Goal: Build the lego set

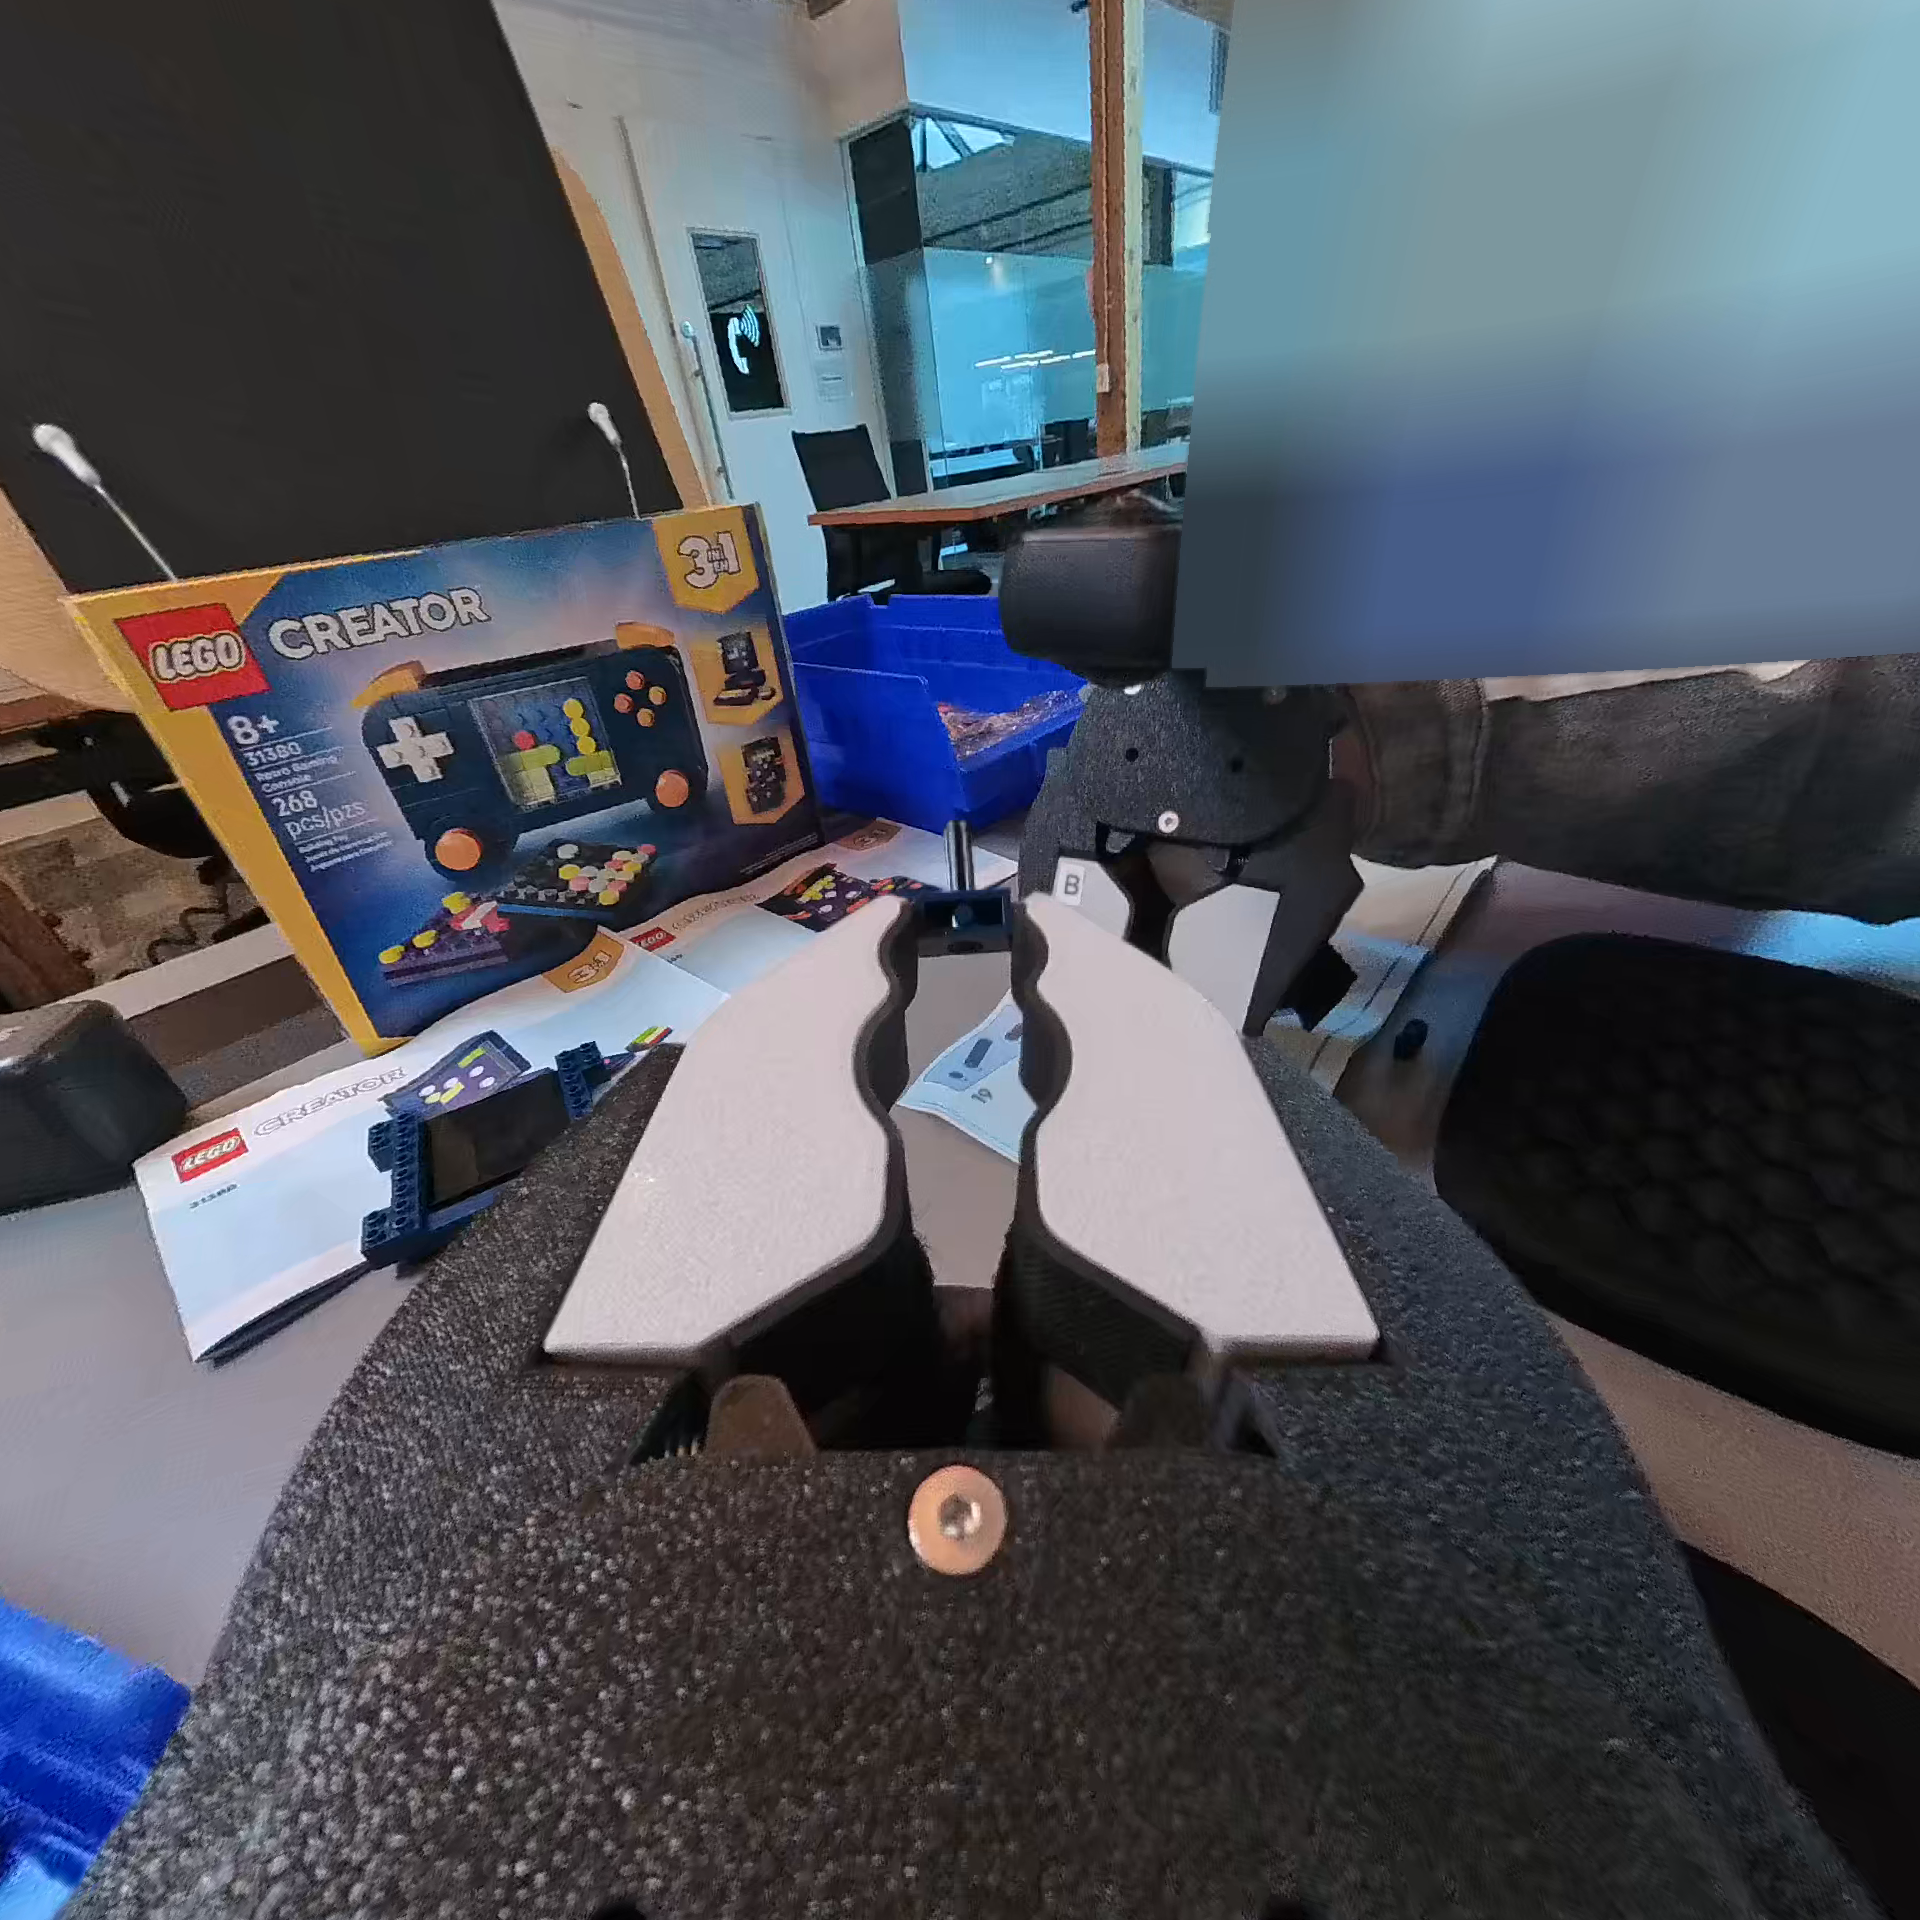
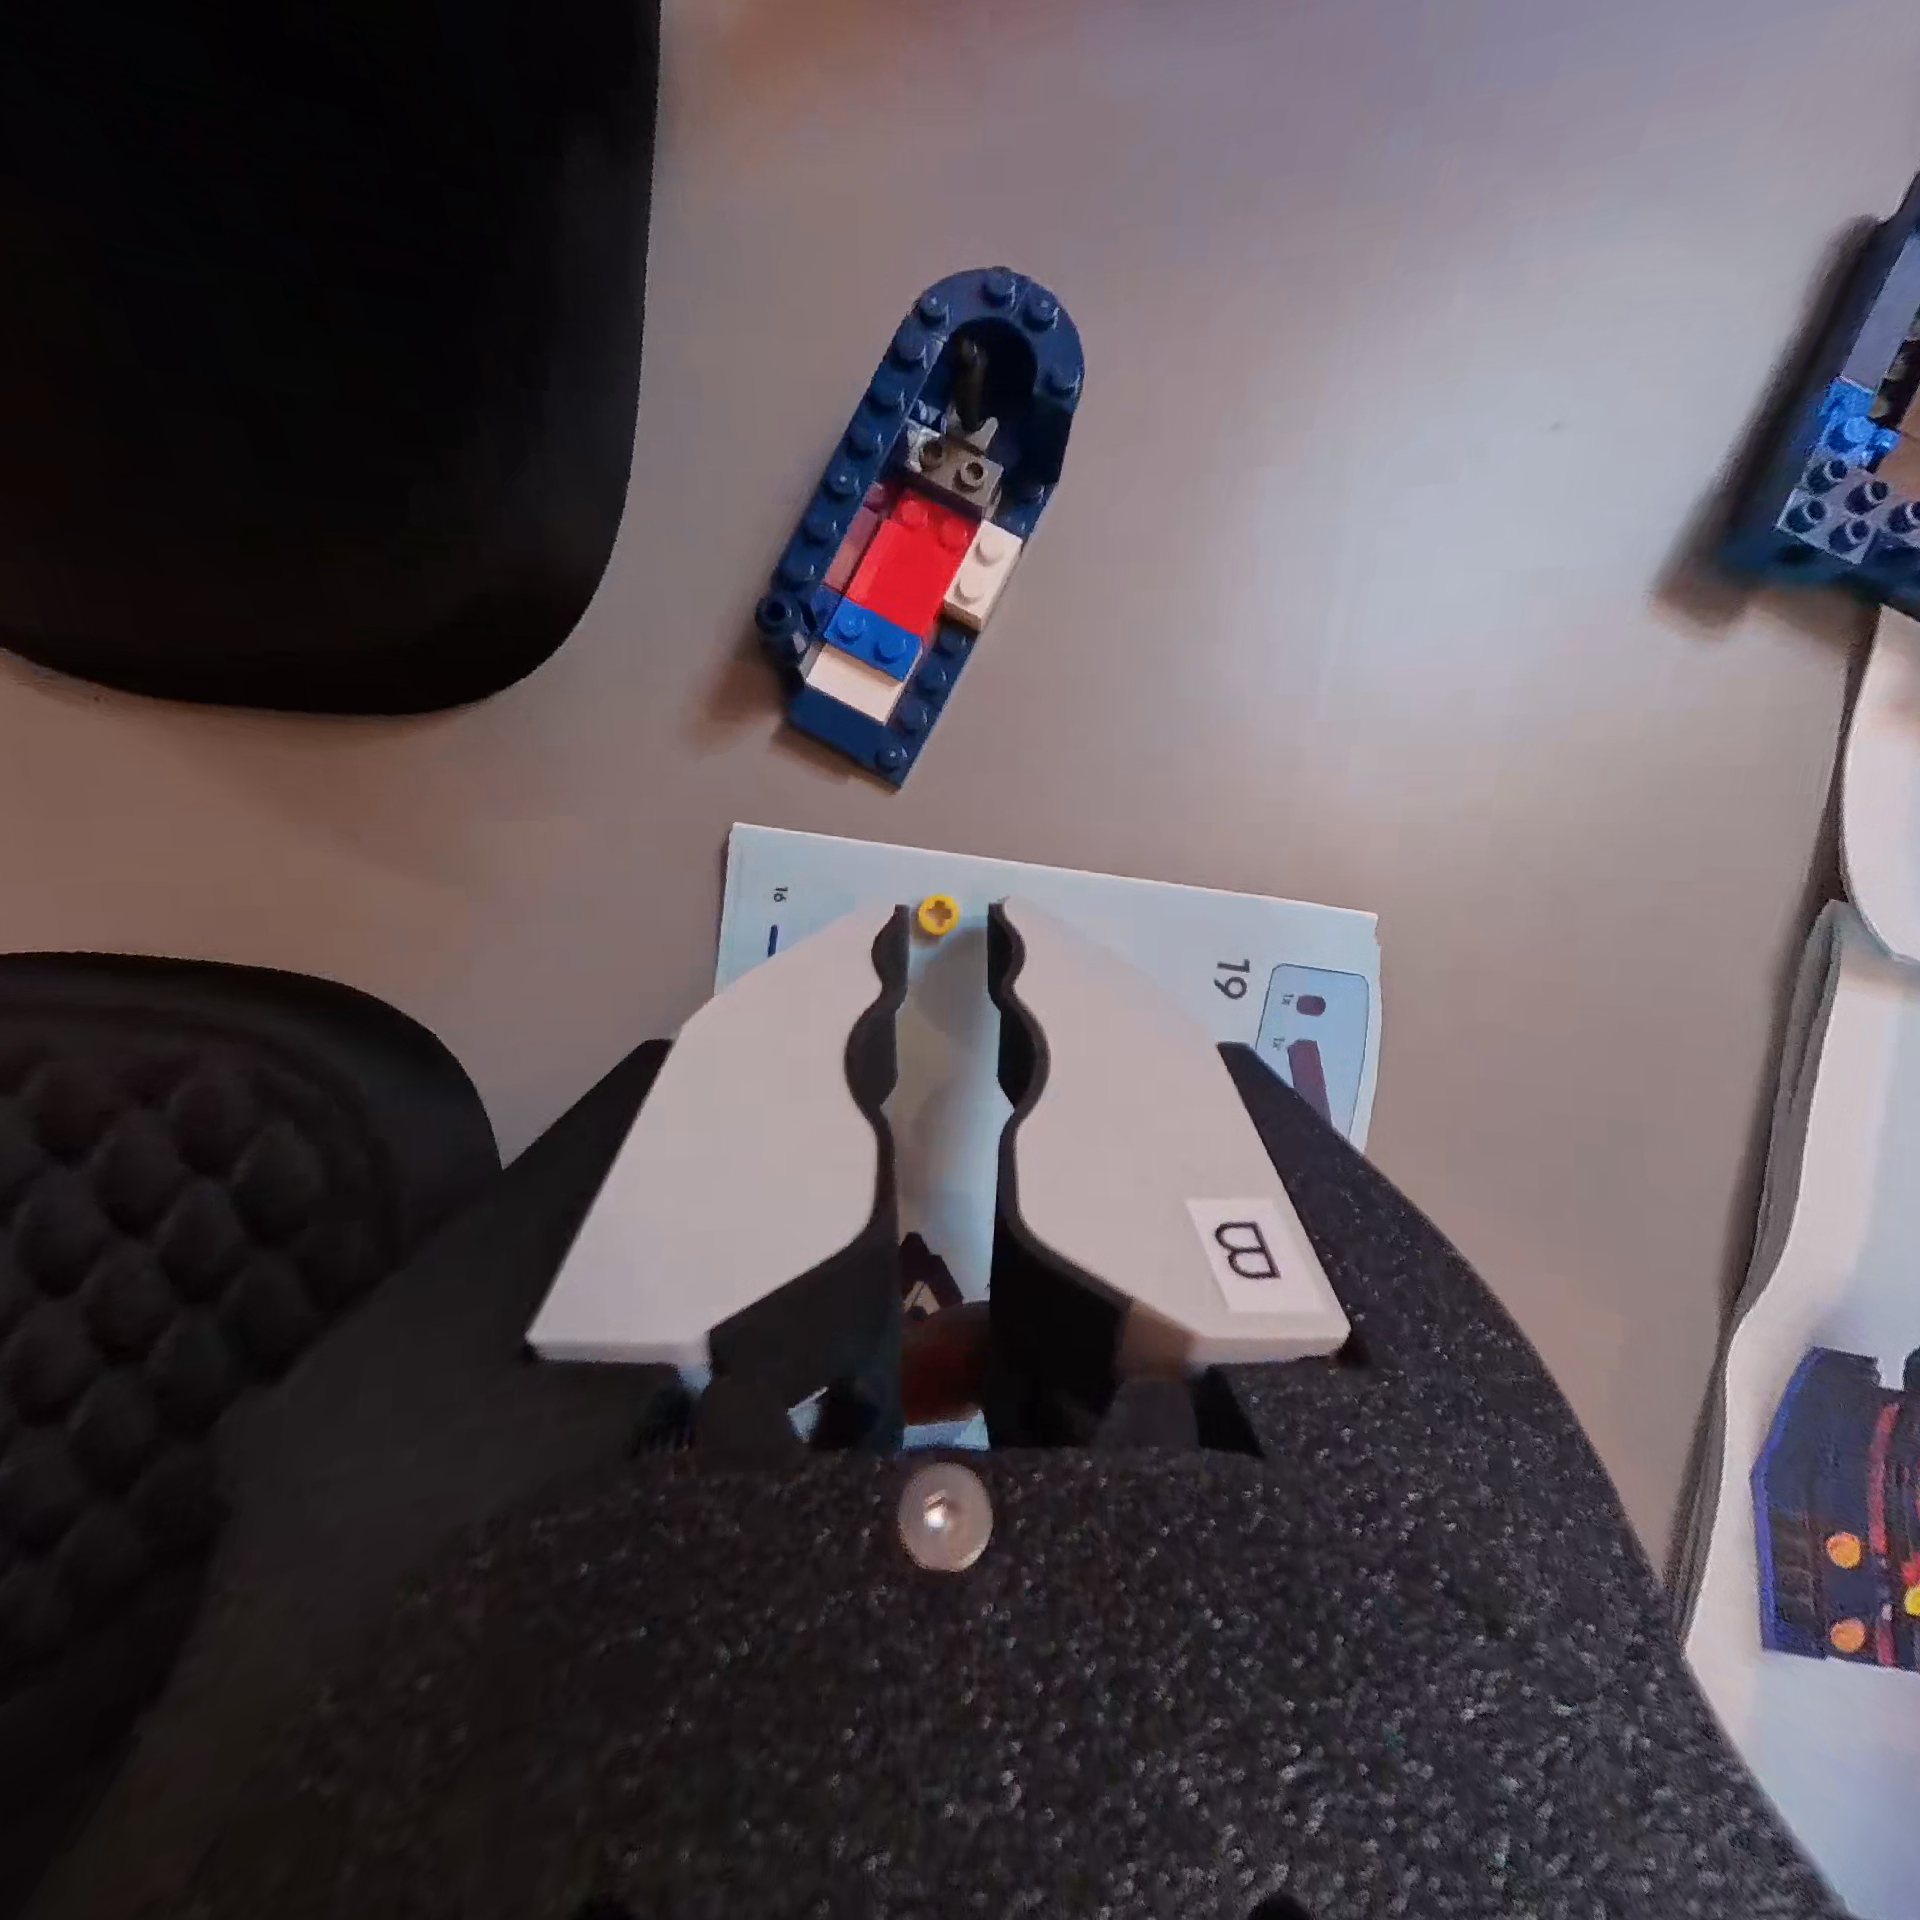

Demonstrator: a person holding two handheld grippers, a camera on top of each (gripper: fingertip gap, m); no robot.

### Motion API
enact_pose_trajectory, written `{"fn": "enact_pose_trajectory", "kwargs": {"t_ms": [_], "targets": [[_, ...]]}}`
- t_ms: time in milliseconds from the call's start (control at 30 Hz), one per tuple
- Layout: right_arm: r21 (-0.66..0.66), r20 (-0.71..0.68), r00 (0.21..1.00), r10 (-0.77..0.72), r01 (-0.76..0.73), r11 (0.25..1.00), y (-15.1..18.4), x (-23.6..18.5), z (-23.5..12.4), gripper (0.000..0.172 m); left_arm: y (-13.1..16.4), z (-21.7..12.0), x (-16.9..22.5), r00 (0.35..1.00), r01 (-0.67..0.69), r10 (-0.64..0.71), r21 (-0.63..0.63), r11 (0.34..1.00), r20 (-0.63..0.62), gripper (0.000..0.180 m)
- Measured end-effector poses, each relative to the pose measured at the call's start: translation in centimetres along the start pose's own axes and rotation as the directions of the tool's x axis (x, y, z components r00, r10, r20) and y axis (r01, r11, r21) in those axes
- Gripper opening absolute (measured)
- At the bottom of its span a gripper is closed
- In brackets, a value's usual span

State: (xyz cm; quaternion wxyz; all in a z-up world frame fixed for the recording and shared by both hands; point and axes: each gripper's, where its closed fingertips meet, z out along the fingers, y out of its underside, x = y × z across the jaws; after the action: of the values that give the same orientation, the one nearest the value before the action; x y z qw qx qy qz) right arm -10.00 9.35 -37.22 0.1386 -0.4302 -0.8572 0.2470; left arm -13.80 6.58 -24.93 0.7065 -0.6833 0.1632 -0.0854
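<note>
- we've got the left gripper [image 1: 961, 914] clamped on a small dark blue brick [image 1: 961, 923] right at its fingertips, both pads pressing on its sides; a thin black pin [image 1: 957, 847] sticks up out of the top of the brick; the whole thing is held up off the bench [image 1: 125, 1455]
- our right gripper [image 2: 943, 914] has its jaws a little apart, pointing down at an open instruction page [image 2: 1091, 914] on the bench; a tiny yellow round piece [image 2: 938, 914] sits at the tips, up against the left finger, with a clear gap to the right one, so we wouldn't call it gripped
- beyond that page, towards the middle of the bench, lies a dark blue oval-ended plate build [image 2: 914, 520] with red, blue, white and grey bits on it and a black pin standing at its rounded end; it's well apart from both grippers
- at the far edge of the bench stands the set's box [image 1: 447, 769], with booklets [image 1: 270, 1216] spread in front of it; a dark blue frame piece [image 1: 468, 1153] rests on the nearest booklet
- a blue bin [image 1: 914, 707] sits behind, just beside the box's right edge
- black chair parts [image 2: 260, 312] crowd the bench's near side
</note>
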Motion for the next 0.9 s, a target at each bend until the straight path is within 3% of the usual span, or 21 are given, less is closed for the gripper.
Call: {"fn": "enact_pose_trajectory", "kwargs": {"t_ms": [533, 667, 767, 900], "targets": [[0.012, -0.014, 1.0, -0.017, 0.017, 1.0, 0.3, -0.1, 0.5, 0.007, 0.1, 0.2, 0.3, 0.999, -0.035, 0.035, -0.004, 0.999, -0.014, 0.017], [0.136, -0.036, 0.999, 0.024, -0.019, 0.991, -0.8, 0.1, -0.9, 0.007, -0.1, 0.2, 0.5, 0.999, -0.036, 0.037, 0.011, 0.999, -0.023, 0.017], [0.427, -0.019, 0.996, 0.083, -0.067, 0.902, -3.8, -0.2, -5.0, 0.006, -1.3, -0.1, 1.4, 0.996, -0.009, 0.017, 0.095, 0.995, -0.088, 0.016], [0.79, 0.093, 0.994, 0.064, -0.113, 0.603, -8.0, -2.5, -12.2, 0.006, -4.0, -1.3, 3.4, 0.953, 0.153, -0.071, 0.265, 0.952, -0.295, 0.016]]}}
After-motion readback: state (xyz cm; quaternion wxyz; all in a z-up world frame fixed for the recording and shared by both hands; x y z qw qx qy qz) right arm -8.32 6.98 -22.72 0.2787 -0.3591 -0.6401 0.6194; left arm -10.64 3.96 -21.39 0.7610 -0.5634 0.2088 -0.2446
